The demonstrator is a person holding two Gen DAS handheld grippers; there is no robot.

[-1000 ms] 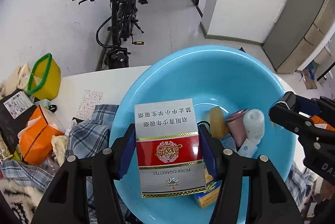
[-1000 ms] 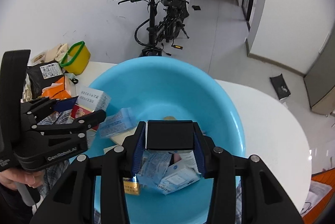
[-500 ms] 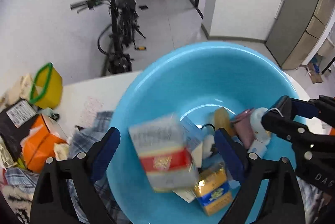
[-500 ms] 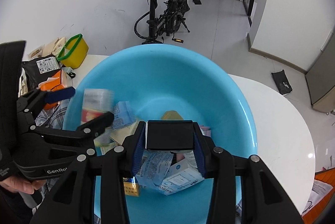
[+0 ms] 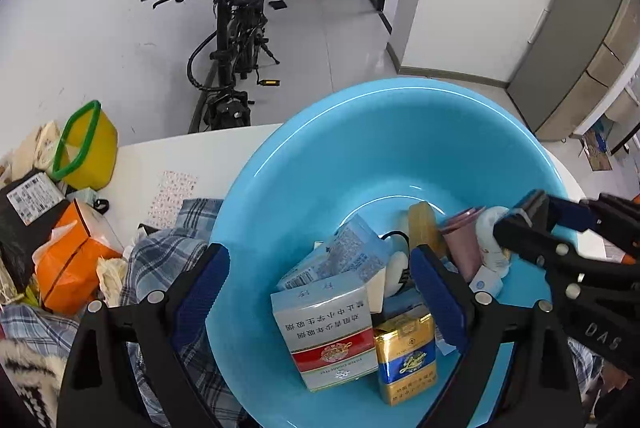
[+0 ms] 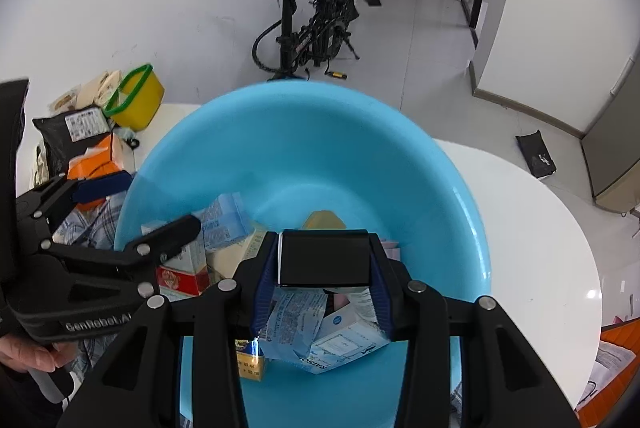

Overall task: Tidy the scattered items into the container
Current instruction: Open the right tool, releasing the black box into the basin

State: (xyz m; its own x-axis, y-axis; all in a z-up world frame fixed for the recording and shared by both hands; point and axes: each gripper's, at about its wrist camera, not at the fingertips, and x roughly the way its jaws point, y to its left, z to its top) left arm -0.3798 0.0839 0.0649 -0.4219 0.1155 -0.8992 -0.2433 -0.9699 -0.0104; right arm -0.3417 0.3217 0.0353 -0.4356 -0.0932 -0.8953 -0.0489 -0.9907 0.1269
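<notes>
While my left gripper [image 5: 320,284] hangs spread and empty, the red-and-white carton [image 5: 328,332] lies below it in the blue basin [image 5: 384,148].
My right gripper [image 6: 324,264] pinches a black box [image 6: 323,258] above that basin.

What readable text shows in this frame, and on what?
"GenRobot.AI": left gripper body.
"DAS": right gripper body.
"RAISO…", cut off: white box.
Red-and-grey cigarette pack: Chinese print upside down, small line blurred.
Gold pack, black bag's label: too small.

A black bicycle [image 5: 230,60] leans against the white wall [image 5: 100,8], grey tiled floor [image 5: 328,40] beyond
</notes>
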